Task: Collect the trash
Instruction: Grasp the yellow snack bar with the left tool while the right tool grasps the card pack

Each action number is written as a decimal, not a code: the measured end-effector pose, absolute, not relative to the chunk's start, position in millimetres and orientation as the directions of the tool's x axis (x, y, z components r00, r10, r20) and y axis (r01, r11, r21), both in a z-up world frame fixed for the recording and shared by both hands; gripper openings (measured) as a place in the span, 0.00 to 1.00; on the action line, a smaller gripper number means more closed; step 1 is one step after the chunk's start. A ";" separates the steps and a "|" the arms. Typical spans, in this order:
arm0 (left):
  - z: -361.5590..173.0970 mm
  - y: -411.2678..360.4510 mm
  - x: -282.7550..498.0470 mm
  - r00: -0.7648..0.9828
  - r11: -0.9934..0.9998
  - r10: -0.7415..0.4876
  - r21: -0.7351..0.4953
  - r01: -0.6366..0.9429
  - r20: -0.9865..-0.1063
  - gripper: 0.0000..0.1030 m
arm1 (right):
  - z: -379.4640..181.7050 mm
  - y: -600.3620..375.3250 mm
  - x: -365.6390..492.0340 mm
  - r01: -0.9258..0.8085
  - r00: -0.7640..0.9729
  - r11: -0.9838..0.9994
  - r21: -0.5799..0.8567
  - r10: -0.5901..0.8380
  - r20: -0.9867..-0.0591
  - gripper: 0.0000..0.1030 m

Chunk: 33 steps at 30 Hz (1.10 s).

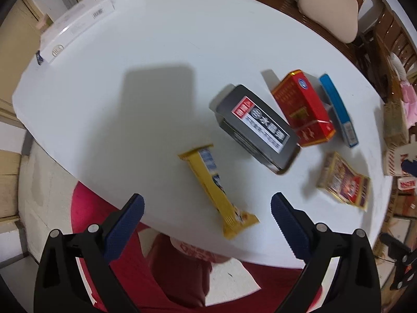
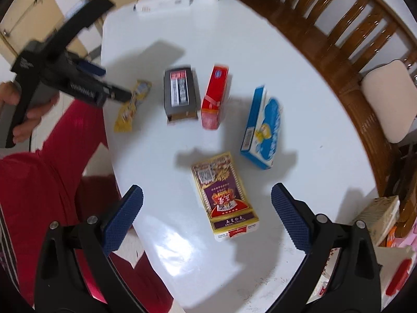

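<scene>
The left hand-held gripper (image 1: 207,206) hangs over the near edge of the white table (image 1: 161,52) with its blue pads spread wide and nothing between them. Just ahead of it a yellow snack wrapper (image 1: 217,189) lies flat on the table, one end reaching back between the fingers. The right hand-held gripper (image 2: 207,198) also stands with its fingers well apart and empty, above a gold and purple packet (image 2: 224,195) lying flat near the table's edge. Farther in, a grey box (image 2: 179,91) and a red box (image 2: 215,95) sit side by side, close together; motion blur makes it hard to tell whether they touch. To their right a blue and white carton (image 2: 262,127) rests at a slant, apart from the red box. At the far side of the table lies a long white box (image 1: 75,26), with a wooden chair (image 2: 346,23) behind the table's right rim.
</scene>
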<state>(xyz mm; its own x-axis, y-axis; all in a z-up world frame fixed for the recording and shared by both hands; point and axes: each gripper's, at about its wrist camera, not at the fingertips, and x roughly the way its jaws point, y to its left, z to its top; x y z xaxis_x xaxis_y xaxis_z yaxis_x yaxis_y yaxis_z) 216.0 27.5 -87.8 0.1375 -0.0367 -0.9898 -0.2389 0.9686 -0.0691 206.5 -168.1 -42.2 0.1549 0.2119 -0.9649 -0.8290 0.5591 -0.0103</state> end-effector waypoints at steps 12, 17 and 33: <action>-118.7 33.8 225.3 0.107 0.947 -0.045 -0.077 -0.312 -0.993 0.92 | -109.9 -162.0 214.0 -0.845 0.082 0.535 -0.015 0.102 -0.991 0.93; -134.7 39.5 226.5 0.080 0.937 -0.071 -0.094 -0.337 -0.994 0.92 | -125.9 -156.9 219.3 -0.849 0.074 0.528 -0.019 0.084 -0.994 0.93; -155.6 47.2 236.9 0.084 0.937 -0.057 -0.082 -0.340 -0.995 0.92 | -145.5 -168.7 235.5 -0.826 0.075 0.563 -0.020 0.075 -0.994 0.71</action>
<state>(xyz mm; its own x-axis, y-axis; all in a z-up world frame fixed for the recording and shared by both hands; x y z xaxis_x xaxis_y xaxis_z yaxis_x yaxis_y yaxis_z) 236.9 47.2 -155.6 0.0839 -0.0565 -0.9949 -0.3396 0.9370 -0.0819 235.4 -168.7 -145.5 0.0747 0.0749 -0.9944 -0.8260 0.5633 -0.0197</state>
